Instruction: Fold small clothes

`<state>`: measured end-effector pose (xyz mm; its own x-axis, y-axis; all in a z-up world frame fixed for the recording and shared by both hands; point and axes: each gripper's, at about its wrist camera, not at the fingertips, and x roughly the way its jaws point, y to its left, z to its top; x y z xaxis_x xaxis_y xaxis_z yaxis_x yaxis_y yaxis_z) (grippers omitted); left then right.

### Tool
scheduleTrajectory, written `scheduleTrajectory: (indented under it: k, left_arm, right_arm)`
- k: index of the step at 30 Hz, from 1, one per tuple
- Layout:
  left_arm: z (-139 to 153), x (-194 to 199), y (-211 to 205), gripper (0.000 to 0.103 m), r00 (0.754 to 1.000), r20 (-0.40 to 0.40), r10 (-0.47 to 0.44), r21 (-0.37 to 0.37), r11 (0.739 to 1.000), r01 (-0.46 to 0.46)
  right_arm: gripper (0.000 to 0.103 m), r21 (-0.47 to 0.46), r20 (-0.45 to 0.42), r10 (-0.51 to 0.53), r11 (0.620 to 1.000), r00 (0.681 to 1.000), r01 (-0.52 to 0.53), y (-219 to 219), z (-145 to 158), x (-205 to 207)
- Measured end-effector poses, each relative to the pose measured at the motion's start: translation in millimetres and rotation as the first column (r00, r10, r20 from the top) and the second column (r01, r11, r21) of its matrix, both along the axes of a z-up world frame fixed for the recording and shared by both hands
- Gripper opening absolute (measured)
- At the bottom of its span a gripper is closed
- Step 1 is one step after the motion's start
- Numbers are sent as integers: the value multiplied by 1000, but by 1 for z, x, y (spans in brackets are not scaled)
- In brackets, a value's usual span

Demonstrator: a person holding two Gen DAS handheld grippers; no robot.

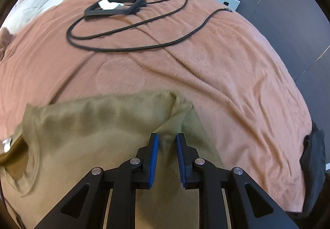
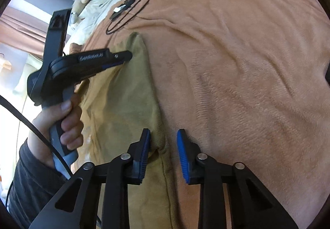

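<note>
Olive garment point(image 1: 99, 138) on blanket point(image 1: 226, 76); left gripper point(image 2: 129, 56) marked "GenRobot.ai"

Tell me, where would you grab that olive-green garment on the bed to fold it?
Probably by its right-hand edge, where the olive garment meets the orange blanket. That edge is folded over and slightly raised, so a finger could slide under from the blanket side. The right gripper already straddles it, jaws apart; the left gripper hovers over the far corner, pinching nothing.

Left claw point(image 1: 167, 142) angled down, slightly parted; right claw point(image 2: 164, 138) parted wider
</note>
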<state>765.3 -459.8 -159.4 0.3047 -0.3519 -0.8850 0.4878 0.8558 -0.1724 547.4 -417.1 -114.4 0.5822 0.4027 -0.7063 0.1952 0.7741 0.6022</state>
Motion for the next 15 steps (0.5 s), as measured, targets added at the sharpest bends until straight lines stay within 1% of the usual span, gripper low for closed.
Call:
scheduleTrajectory:
  k: [4, 7, 9, 13, 15]
  left_arm:
    - [0, 8, -11, 20, 998, 62, 8, 26, 1000, -9]
    - [1, 14, -15, 20, 998, 63, 15, 40, 999, -17]
    - [6, 13, -15, 20, 998, 66, 12, 39, 999, -14]
    - [20, 5, -4, 20, 997, 76, 7, 21, 1000, -9]
    - [23, 3, 4, 20, 998, 58, 18, 13, 1000, -19]
  right_arm:
    - [20, -2, -2, -7, 1000, 1000, 7, 0, 1, 0]
    - [19, -4, -4, -17, 1000, 1000, 17, 1, 1, -2]
    - [19, 5, -7, -17, 1000, 1000, 17, 0, 1, -2]
    - [20, 53, -2, -29, 998, 1000, 29, -7, 3, -7]
    - [24, 63, 8, -25, 998, 1000, 25, -9, 4, -9]
